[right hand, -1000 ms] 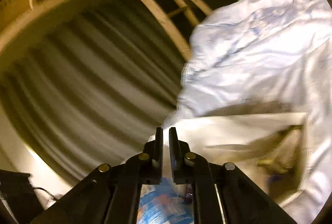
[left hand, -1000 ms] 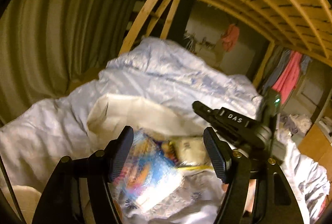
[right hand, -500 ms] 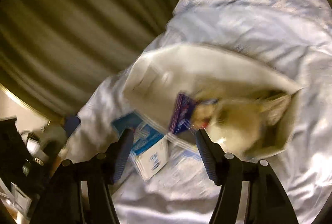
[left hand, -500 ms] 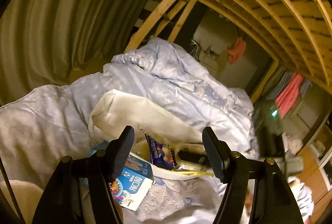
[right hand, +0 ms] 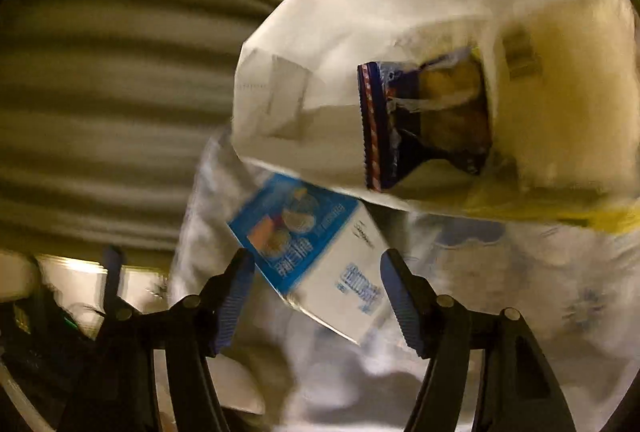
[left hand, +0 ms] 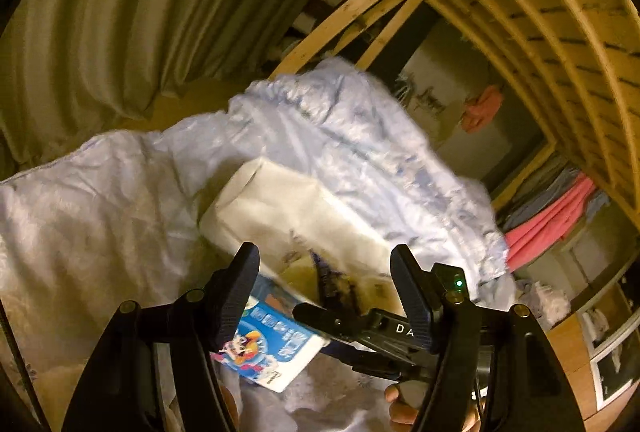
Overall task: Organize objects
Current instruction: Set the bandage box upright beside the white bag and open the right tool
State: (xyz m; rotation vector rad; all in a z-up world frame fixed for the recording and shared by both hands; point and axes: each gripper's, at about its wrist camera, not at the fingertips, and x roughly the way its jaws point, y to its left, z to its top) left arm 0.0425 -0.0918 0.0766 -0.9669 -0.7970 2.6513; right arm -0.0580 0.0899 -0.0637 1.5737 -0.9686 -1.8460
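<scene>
Right tool [right hand: 318, 298] — newly opening, seemingly empty.

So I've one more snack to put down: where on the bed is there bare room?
Free: the smooth duvet left of the white bag, toward the curtain. Crowded: in front of the bag's mouth, where the blue-and-white carton lies, and the purple snack packet fills the opening.

"DA" on right gripper [left hand: 394, 330] body.
</scene>
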